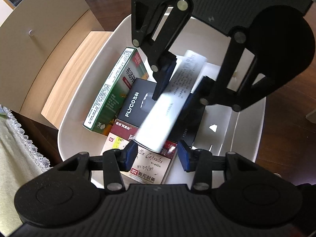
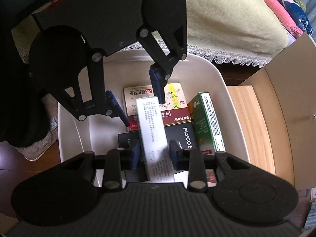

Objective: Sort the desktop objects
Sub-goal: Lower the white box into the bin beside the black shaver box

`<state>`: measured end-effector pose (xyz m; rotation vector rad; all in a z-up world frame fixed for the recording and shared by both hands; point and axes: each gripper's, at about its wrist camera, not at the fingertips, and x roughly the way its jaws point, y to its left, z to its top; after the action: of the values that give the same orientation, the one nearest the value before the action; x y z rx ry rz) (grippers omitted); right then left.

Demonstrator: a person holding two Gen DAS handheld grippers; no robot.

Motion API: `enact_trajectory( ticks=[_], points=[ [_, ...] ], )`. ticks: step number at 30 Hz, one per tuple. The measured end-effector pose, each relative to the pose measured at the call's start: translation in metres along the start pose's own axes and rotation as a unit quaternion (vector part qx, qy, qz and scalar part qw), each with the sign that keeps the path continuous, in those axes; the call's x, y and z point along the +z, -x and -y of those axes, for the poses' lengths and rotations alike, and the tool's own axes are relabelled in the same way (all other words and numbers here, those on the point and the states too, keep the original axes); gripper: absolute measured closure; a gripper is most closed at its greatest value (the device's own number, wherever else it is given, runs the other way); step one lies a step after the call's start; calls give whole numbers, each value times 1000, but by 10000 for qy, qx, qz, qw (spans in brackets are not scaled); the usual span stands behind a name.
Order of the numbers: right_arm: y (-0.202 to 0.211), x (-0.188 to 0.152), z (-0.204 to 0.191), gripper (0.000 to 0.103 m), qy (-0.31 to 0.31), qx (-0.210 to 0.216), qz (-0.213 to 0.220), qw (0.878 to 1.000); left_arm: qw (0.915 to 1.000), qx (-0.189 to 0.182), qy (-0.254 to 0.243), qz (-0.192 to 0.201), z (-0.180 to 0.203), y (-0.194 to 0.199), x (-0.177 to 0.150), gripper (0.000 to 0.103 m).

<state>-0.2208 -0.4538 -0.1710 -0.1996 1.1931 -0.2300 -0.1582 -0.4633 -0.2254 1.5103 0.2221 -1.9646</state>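
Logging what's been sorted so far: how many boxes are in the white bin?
4: a green box at one side, a black FLYCO box beside it, a red-and-cream capsule box by them, and a white box between the right gripper pads. More may lie hidden underneath.

The bin (image 1: 79,118) is plain off-white, glossy inside. In it, a long white box (image 2: 152,134) carries rows of fine grey print. Under that lies a black box (image 1: 136,102) with white FLYCO lettering, and beside it a green box (image 1: 114,90) with a white side panel, yellow flowers and a red band. The capsule box (image 1: 146,164) is cream with a dark red stripe, a red logo and a yellow sticker. Both tools, left tool (image 1: 158,156) and right tool (image 2: 155,154), are matt black with ribbed bodies, silver rivets and deep blue pads (image 1: 130,156). The counter (image 1: 292,142) is dark brown wood; nearby sits a pale woodgrain panel (image 1: 75,75), and a yellow-green cloth (image 2: 227,19) edged in white lace
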Motion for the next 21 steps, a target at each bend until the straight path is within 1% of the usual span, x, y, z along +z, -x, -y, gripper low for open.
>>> enact_trajectory(
  ticks=[2,6,10,13,15,17,18,21],
  points=[
    [0,0,-1,82,-54,-39,1,10000,10000,-7,6,-15,1,0,-1,52],
    [5,-2,-1,82,-366,-101,51,9993,10000,-6,17,-3,2,1,-4,52],
    [11,-6,1,82,-918,-100,102,9957,10000,-24,-26,3,5,1,-5,52],
    [17,-12,4,82,-1388,-169,127,9901,10000,-36,-91,-2,8,1,-6,52],
    [21,-18,10,82,-1827,-202,141,9829,9999,-32,-102,28,5,5,-11,52],
    [27,-26,19,82,-2328,-279,151,9720,9999,-17,-100,64,8,10,-2,52],
    [29,-30,23,82,-2608,-318,157,9647,9999,-2,-110,70,7,9,0,52],
    [34,-47,38,82,-3512,-390,144,9354,9999,16,-146,82,7,7,2,52]
  ],
)
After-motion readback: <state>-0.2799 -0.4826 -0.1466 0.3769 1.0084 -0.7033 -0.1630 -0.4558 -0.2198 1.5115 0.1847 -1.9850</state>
